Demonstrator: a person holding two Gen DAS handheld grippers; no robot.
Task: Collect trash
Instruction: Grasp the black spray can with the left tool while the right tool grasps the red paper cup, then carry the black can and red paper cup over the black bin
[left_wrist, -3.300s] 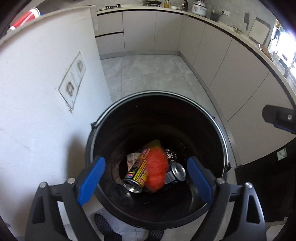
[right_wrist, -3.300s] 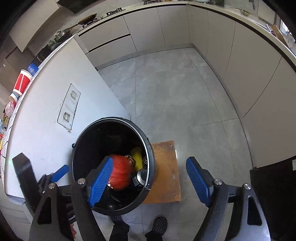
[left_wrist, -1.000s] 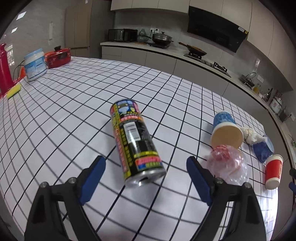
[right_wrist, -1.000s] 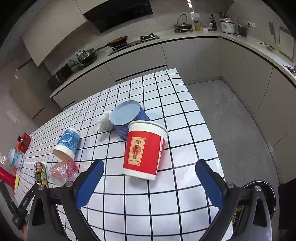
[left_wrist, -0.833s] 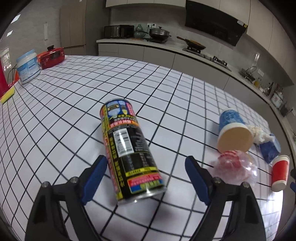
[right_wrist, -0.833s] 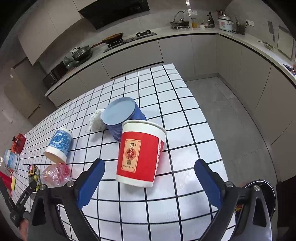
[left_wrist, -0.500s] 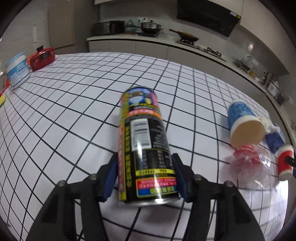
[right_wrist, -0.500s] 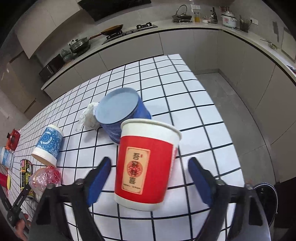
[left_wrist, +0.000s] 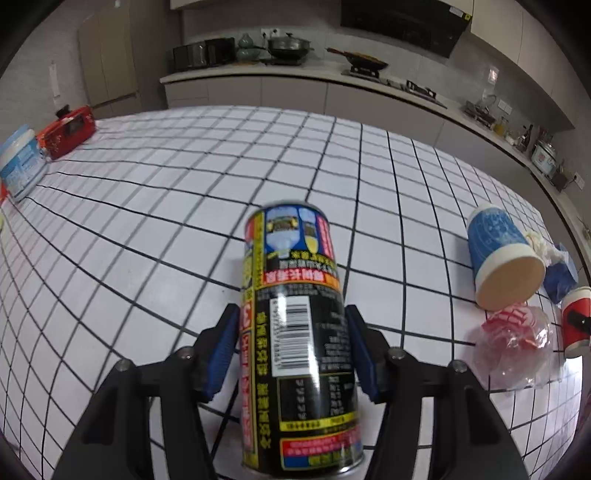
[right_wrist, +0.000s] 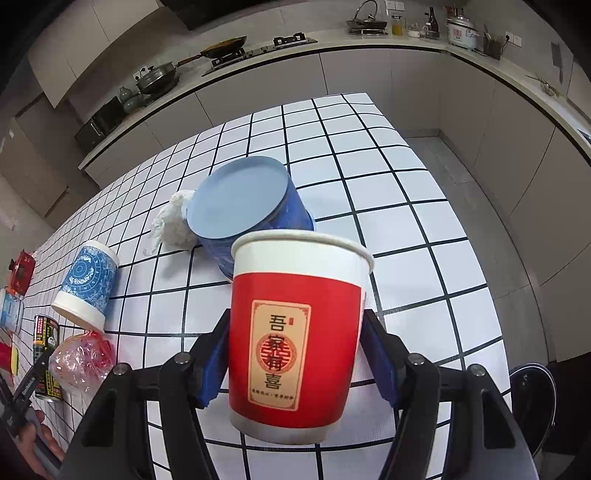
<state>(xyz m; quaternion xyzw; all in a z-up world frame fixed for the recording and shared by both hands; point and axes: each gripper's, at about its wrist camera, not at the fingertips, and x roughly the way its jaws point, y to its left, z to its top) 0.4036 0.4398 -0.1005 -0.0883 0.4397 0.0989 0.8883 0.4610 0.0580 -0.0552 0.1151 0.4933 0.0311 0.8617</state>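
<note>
The left gripper (left_wrist: 291, 350) pinches a black-and-yellow metal can (left_wrist: 297, 343), long axis pointing away along the fingers above the white tiled counter (left_wrist: 147, 221). The right gripper (right_wrist: 295, 360) clamps an upright red paper cup (right_wrist: 295, 339), mouth upward, near the counter's edge.

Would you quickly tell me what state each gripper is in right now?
Left gripper: closed on the black and yellow can.
Right gripper: closed on the red paper cup.
</note>
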